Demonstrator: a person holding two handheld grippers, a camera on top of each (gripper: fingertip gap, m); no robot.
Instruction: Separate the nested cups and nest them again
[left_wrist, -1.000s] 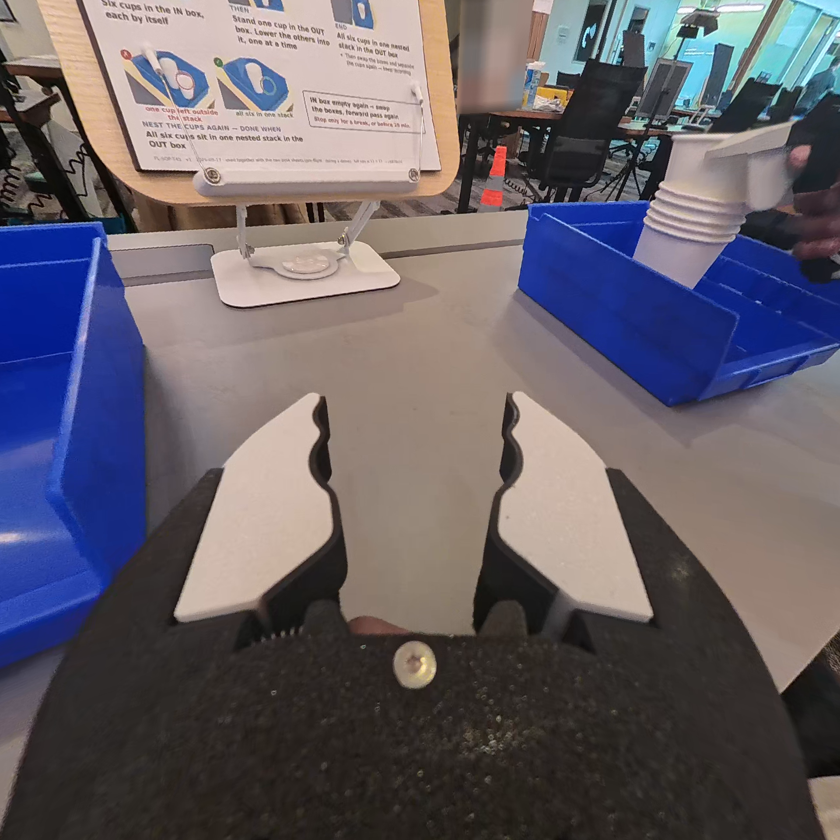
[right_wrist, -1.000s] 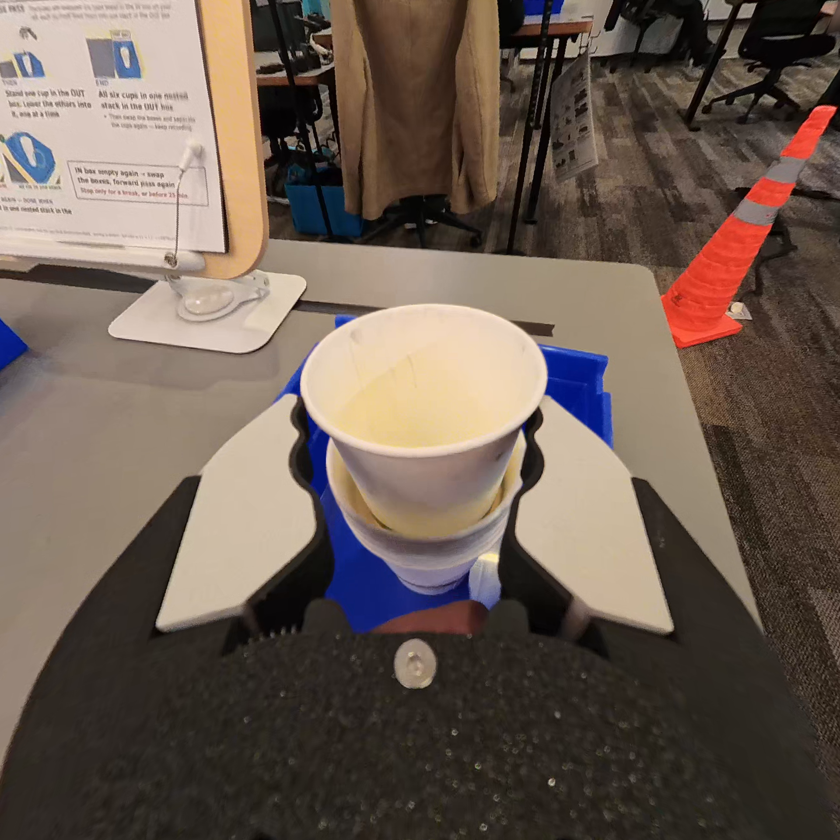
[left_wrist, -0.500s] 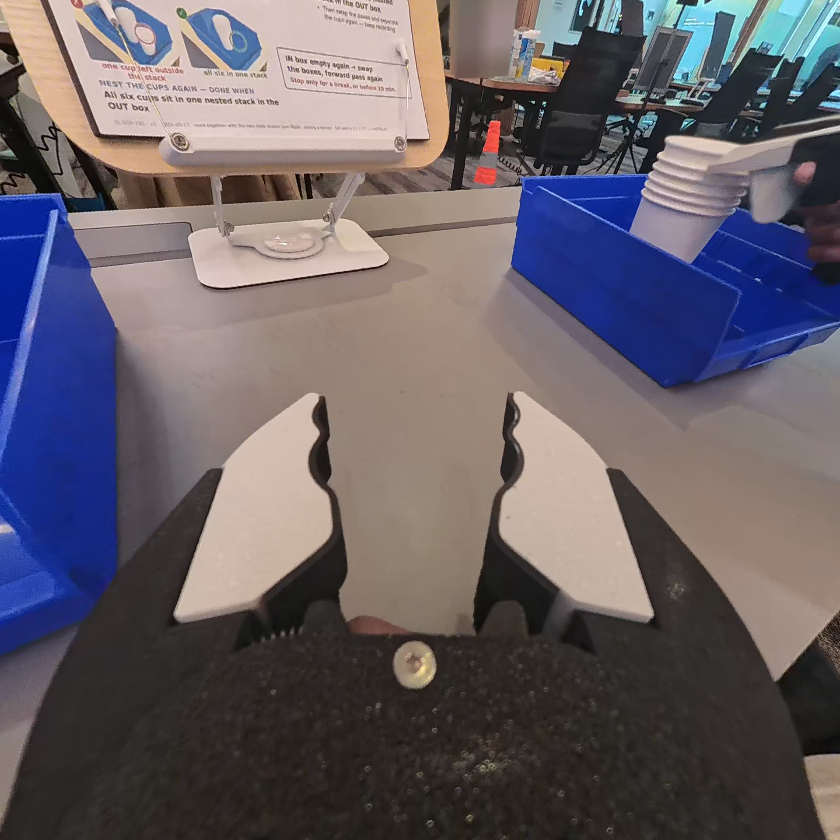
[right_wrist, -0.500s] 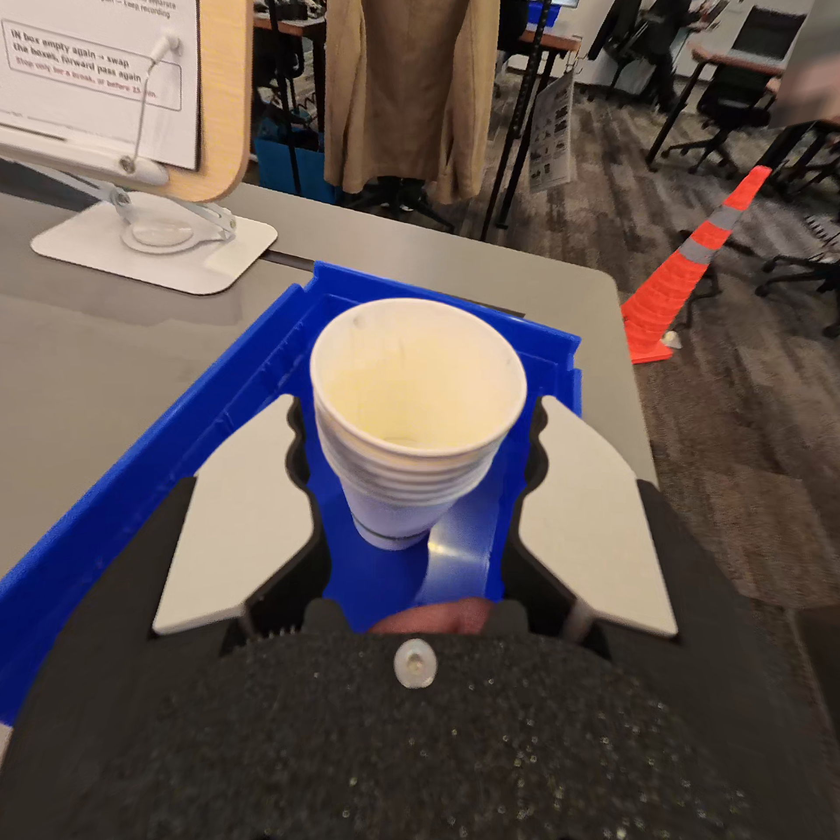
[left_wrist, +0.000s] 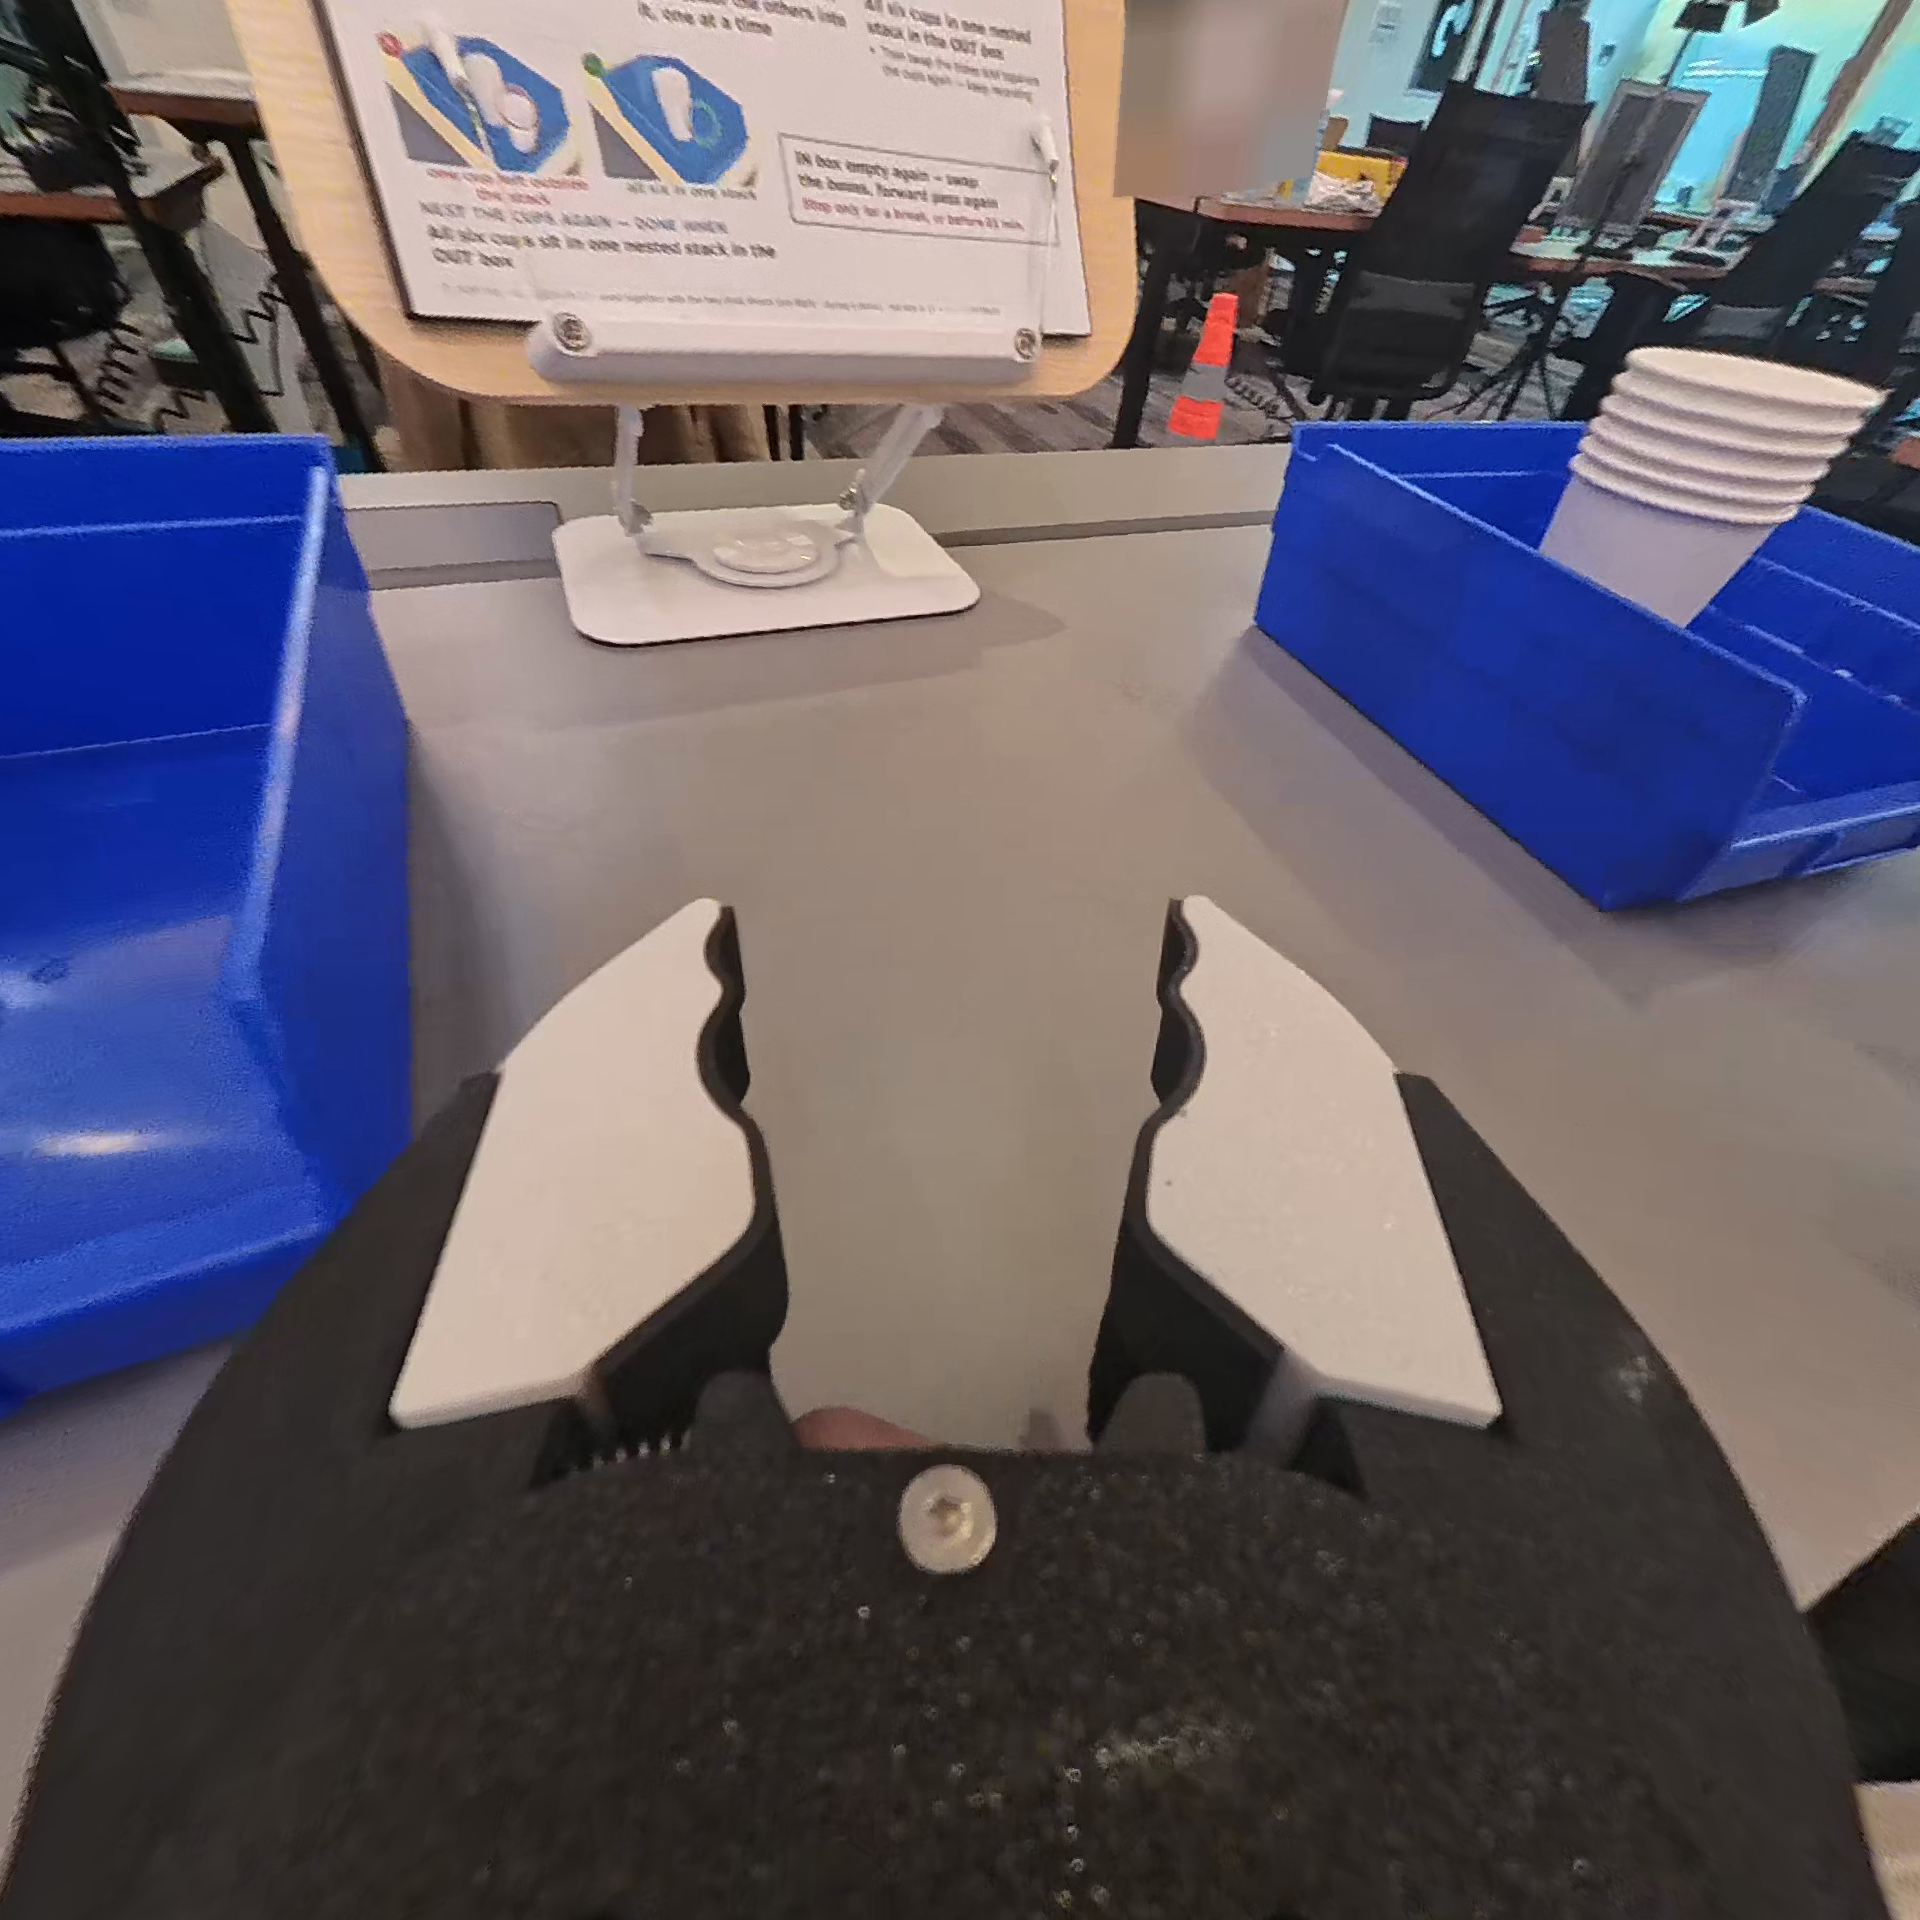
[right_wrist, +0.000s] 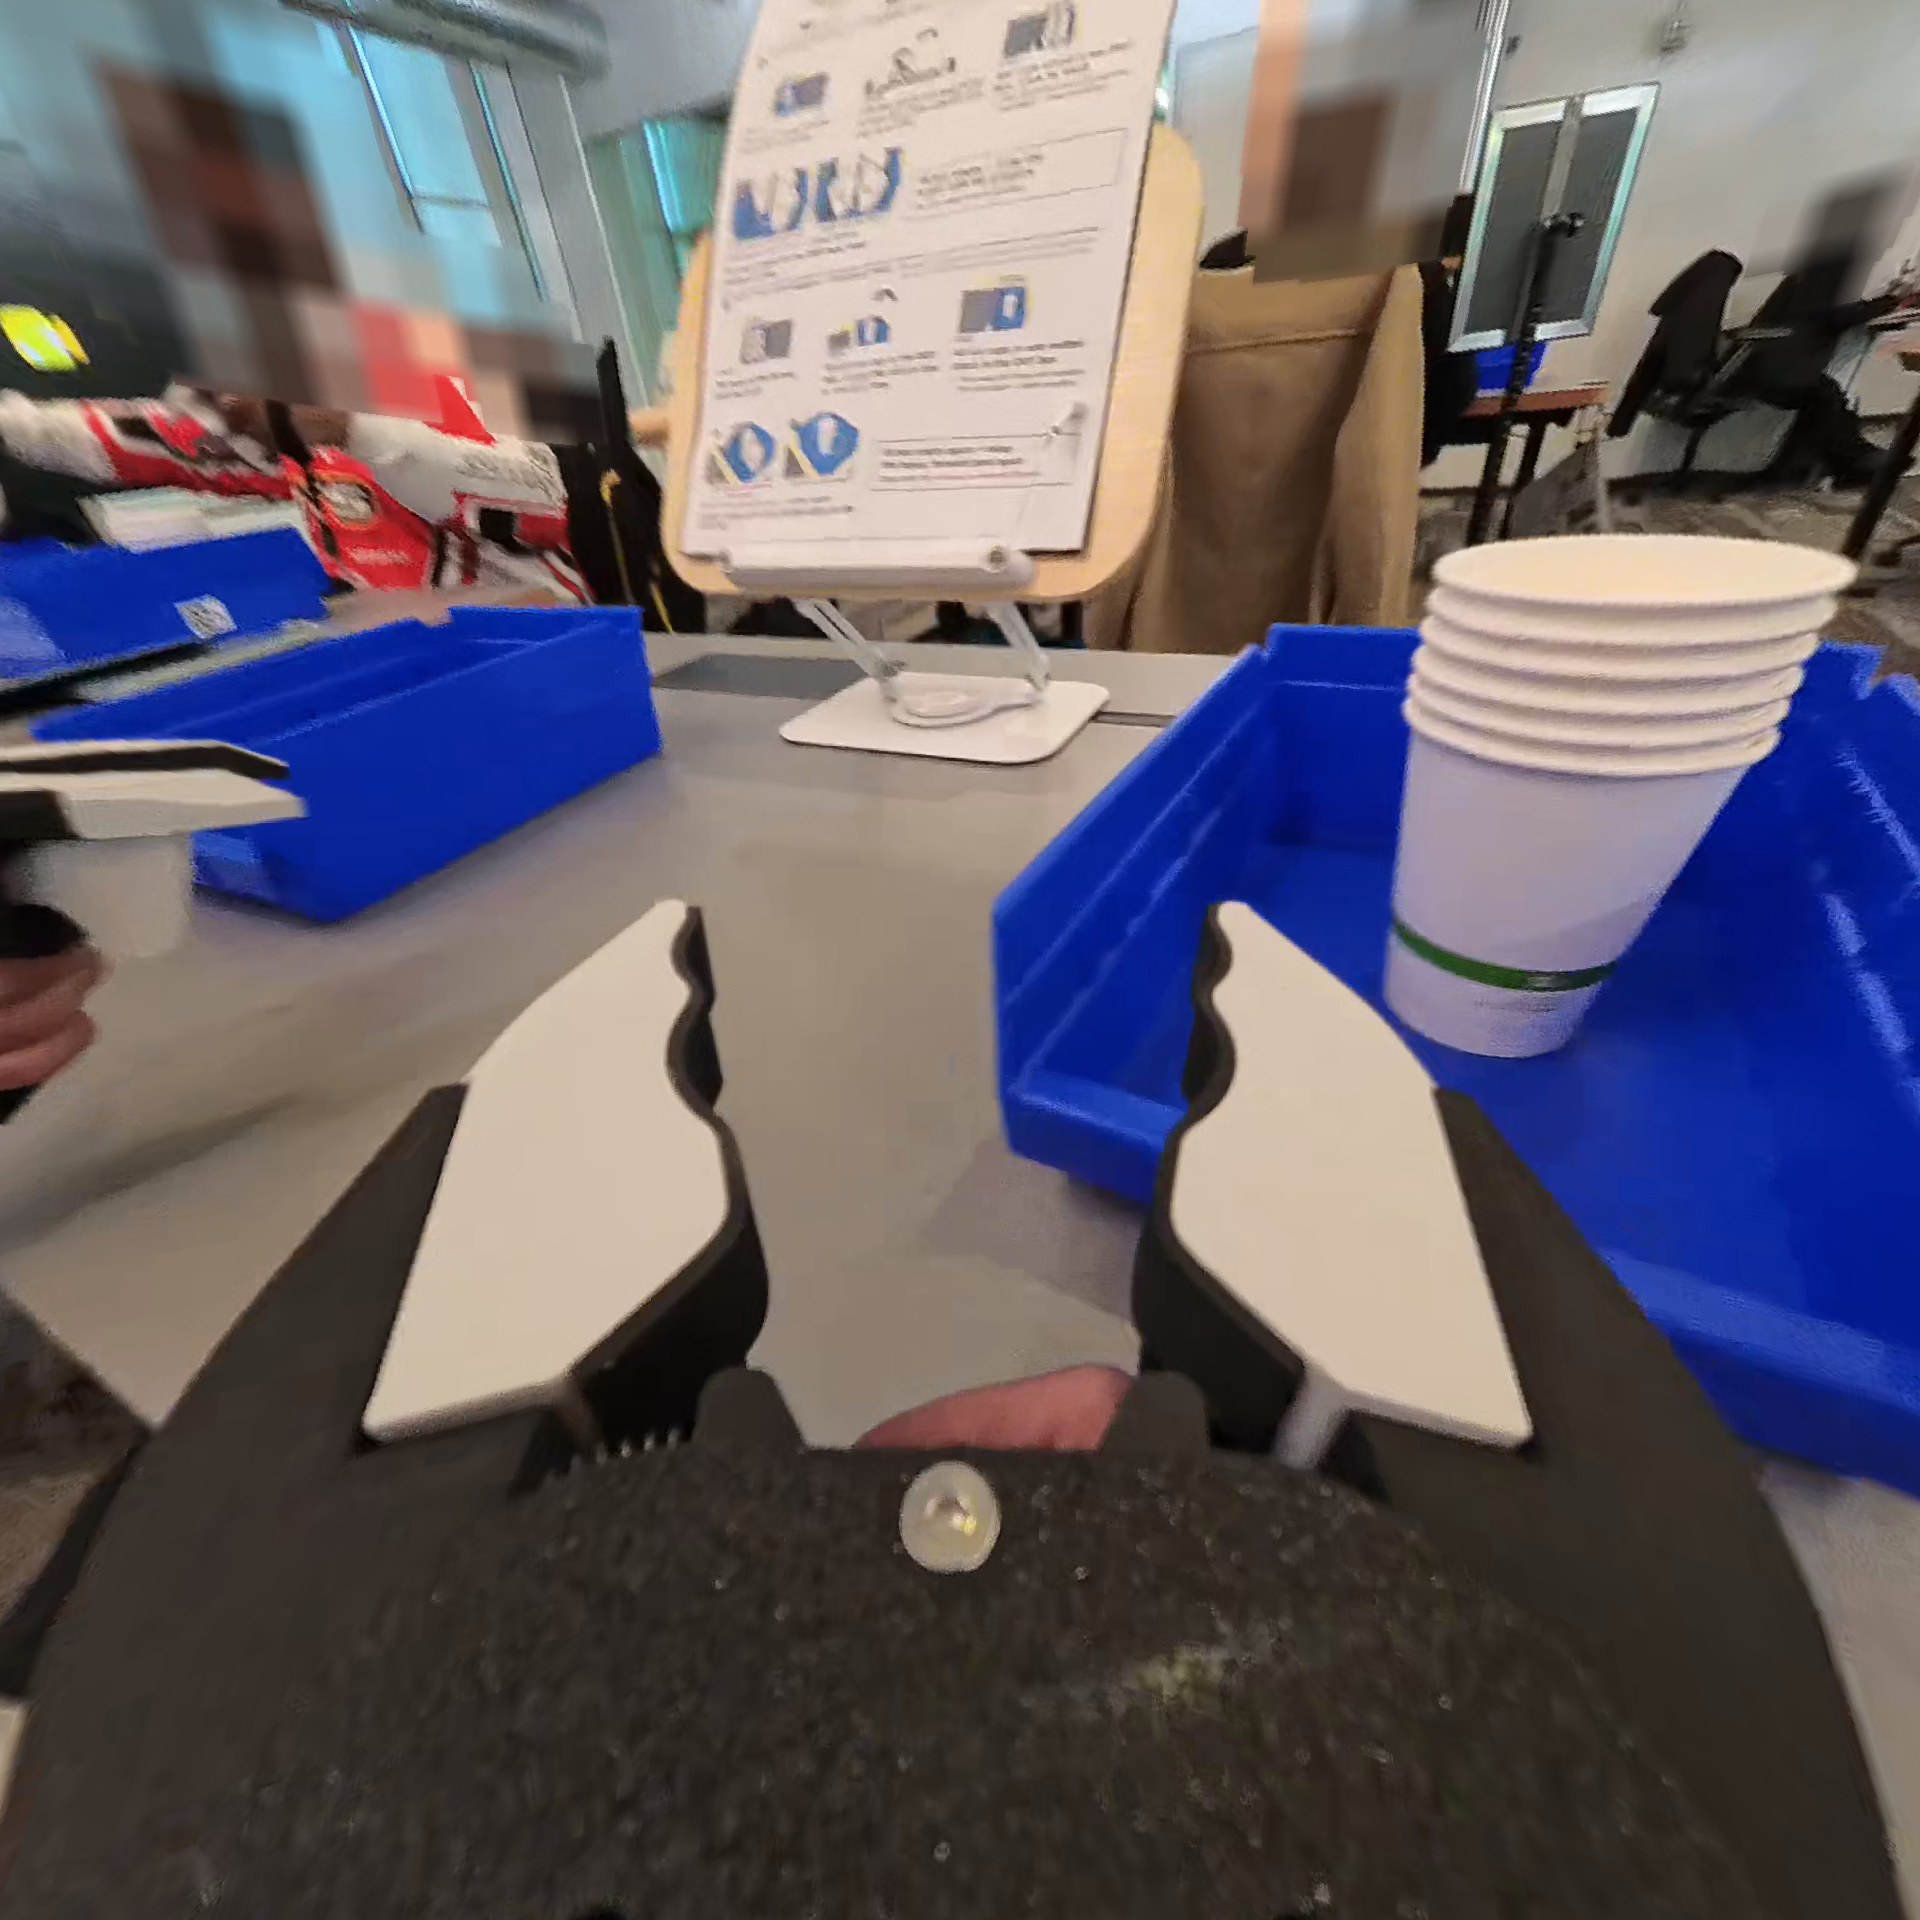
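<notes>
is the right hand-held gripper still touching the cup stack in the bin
Apart. The right wrist view shows the right hand-held gripper open over bare table, with the cup stack standing alone in the blue bin off to its side.

Grey desk (left_wrist: 935, 790), bare at the centre. Instruction sheet on a wooden board (left_wrist: 1096, 312), raised on a white stand (left_wrist: 769, 582) at the desk's far edge. Orange cone (left_wrist: 1205, 364) on the floor behind. Tan coat (right_wrist: 1288, 457) hanging behind the board. Black office chairs (left_wrist: 1423, 270) at far desks.
</notes>
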